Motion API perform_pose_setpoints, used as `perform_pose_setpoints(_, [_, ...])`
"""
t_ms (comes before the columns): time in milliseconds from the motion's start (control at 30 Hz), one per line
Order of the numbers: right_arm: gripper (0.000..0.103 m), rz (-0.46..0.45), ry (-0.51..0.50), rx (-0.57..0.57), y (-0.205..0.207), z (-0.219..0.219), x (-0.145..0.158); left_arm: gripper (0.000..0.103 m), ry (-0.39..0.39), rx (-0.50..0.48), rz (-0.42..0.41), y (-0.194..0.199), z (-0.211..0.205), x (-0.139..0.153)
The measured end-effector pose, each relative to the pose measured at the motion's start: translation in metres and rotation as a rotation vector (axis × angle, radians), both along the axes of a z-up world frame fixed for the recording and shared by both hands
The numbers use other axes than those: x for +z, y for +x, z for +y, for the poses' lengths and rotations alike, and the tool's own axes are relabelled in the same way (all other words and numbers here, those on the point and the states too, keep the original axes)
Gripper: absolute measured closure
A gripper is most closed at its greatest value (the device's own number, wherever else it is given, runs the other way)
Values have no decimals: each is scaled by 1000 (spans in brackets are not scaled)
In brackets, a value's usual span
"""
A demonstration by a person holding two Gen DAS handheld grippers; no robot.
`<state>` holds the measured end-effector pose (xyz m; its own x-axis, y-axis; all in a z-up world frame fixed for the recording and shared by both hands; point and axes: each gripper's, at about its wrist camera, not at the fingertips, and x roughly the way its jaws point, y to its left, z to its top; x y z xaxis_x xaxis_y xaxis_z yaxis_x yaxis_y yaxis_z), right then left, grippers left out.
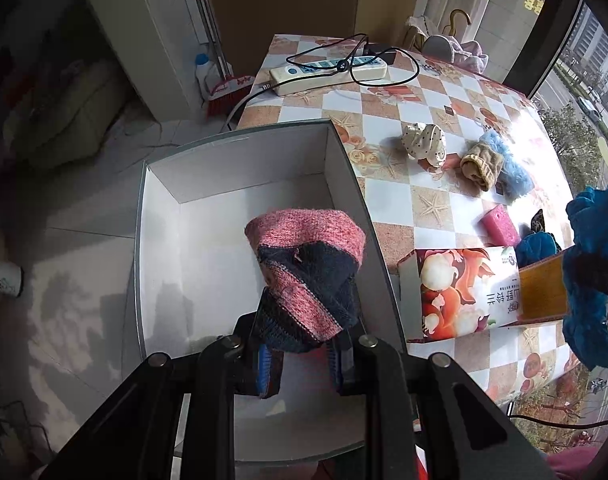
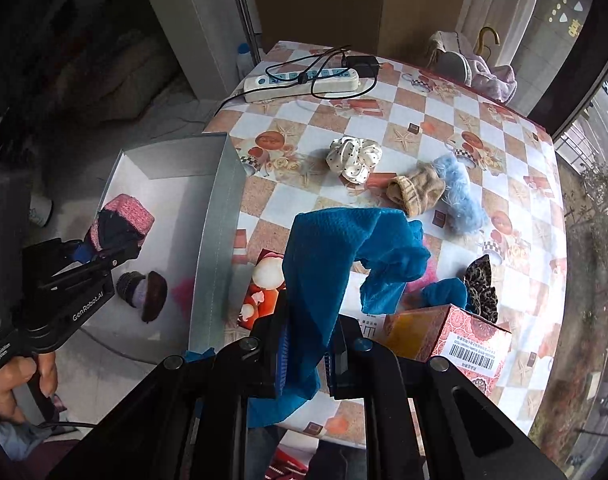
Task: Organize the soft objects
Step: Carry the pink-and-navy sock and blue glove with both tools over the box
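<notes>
My left gripper [image 1: 300, 354] is shut on a pink and navy knitted sock [image 1: 308, 268] and holds it above the open white box [image 1: 160, 184]. From the right wrist view the left gripper [image 2: 104, 250] hangs over the box [image 2: 220, 216], which holds a purple and brown rolled sock [image 2: 142, 294]. My right gripper [image 2: 306, 354] is shut on a teal cloth [image 2: 328, 248] lifted above the table; the cloth also shows at the right edge of the left wrist view [image 1: 592, 264]. On the table lie a white dotted scrunchie [image 2: 354, 158], a tan sock [image 2: 416, 192] and a light blue fuzzy sock [image 2: 462, 200].
A checked tablecloth [image 2: 424, 120] covers the table. A printed carton [image 1: 460, 292] and an orange box [image 2: 444, 332] lie near the front. A pink sponge [image 1: 500, 226] and a leopard scrunchie [image 2: 480, 288] sit nearby. A power strip [image 2: 300, 80] with cables lies at the back.
</notes>
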<state>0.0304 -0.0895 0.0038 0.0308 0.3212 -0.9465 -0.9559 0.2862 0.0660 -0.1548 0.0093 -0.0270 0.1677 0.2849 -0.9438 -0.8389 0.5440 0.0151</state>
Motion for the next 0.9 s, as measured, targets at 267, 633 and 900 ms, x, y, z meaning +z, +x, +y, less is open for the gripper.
perform_pose_setpoints(267, [87, -2, -5, 2, -3, 2, -1, 78, -4, -1, -3, -5, 1, -2])
perform_pose_setpoints(633, [87, -5, -10, 16, -10, 4, -5, 78, -4, 19, -7, -15, 6, -5])
perform_pose_setpoints(900, [87, -8, -19, 37, -16, 10, -6, 78, -11, 44, -14, -23, 8, -6])
